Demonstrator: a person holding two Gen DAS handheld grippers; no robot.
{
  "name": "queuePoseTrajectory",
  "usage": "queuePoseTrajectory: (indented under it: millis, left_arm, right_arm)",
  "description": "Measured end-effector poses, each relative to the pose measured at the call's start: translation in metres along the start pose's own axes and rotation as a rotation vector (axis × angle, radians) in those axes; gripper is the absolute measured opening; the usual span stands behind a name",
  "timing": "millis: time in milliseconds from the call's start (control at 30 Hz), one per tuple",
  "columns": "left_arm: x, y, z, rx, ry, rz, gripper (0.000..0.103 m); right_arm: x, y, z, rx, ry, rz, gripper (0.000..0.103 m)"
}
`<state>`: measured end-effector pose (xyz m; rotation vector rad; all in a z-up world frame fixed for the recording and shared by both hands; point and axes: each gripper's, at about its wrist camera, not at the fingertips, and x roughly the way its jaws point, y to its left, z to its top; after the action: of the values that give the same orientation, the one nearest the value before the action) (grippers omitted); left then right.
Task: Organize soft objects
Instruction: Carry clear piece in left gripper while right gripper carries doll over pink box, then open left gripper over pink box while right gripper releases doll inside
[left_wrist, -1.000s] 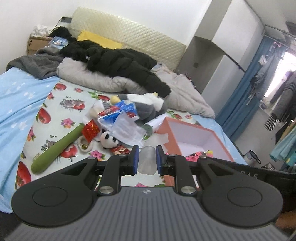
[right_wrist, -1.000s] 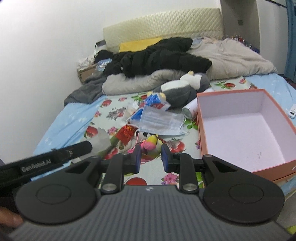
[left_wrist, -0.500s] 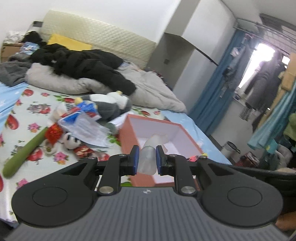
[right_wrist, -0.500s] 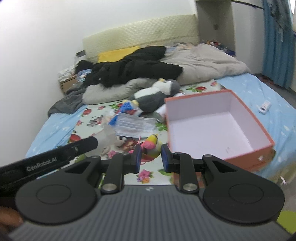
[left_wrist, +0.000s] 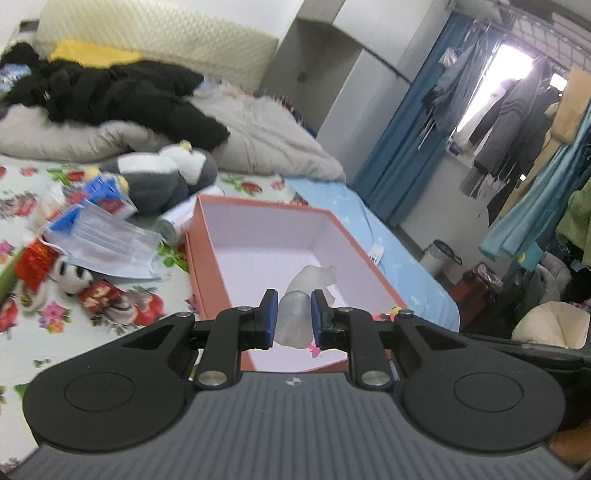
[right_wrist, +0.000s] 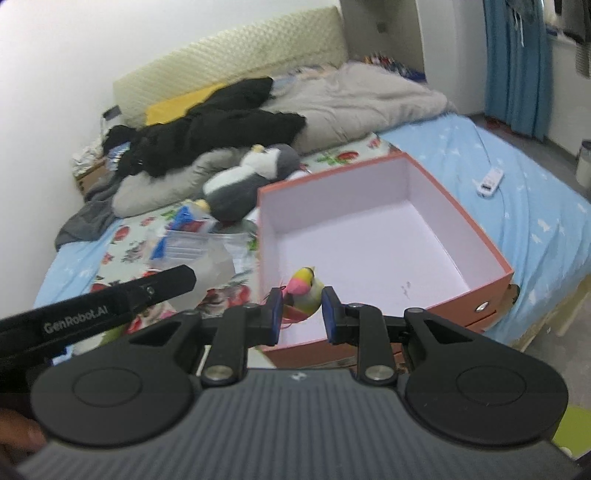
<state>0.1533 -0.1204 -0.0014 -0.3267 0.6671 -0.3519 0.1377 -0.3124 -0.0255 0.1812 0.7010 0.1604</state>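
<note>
An open orange box (left_wrist: 207, 254) with a pale pink inside lies on the bed; it also shows in the right wrist view (right_wrist: 476, 229). My left gripper (left_wrist: 293, 319) is shut on a translucent white soft toy (left_wrist: 299, 314) held over the box's near edge. My right gripper (right_wrist: 301, 312) is shut on a small pink, yellow and green plush bird (right_wrist: 304, 295) above the box's near left corner. The left gripper's black arm (right_wrist: 110, 306) shows at the left of the right wrist view. A grey and white plush penguin (left_wrist: 166, 177) lies behind the box.
Face masks (left_wrist: 99, 243), a small panda toy (left_wrist: 72, 275), red packets (left_wrist: 33, 258) and a white tube (left_wrist: 177, 221) lie on the flowered sheet left of the box. Black clothes (left_wrist: 122, 96) and a grey duvet (left_wrist: 266, 140) lie behind. A white remote (right_wrist: 489, 181) lies on the blue sheet.
Both grippers have swung right and forward with their toys, from over the cluttered sheet to over the orange box. Both stay shut on them.
</note>
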Motion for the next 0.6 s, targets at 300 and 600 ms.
queuePoseTrajectory:
  millis: [300,600]
  left_arm:
    - [0.123,0.011,0.021,0.014,0.156,0.029,0.023]
    - [0.205,0.016,0.032,0.055,0.253,0.035,0.023]
  right_arm:
    - [0.084,-0.056,0.021,0.058,0.111,-0.042,0.026]
    - [0.151,-0.094,0.028,0.073,0.207,-0.068,0.026]
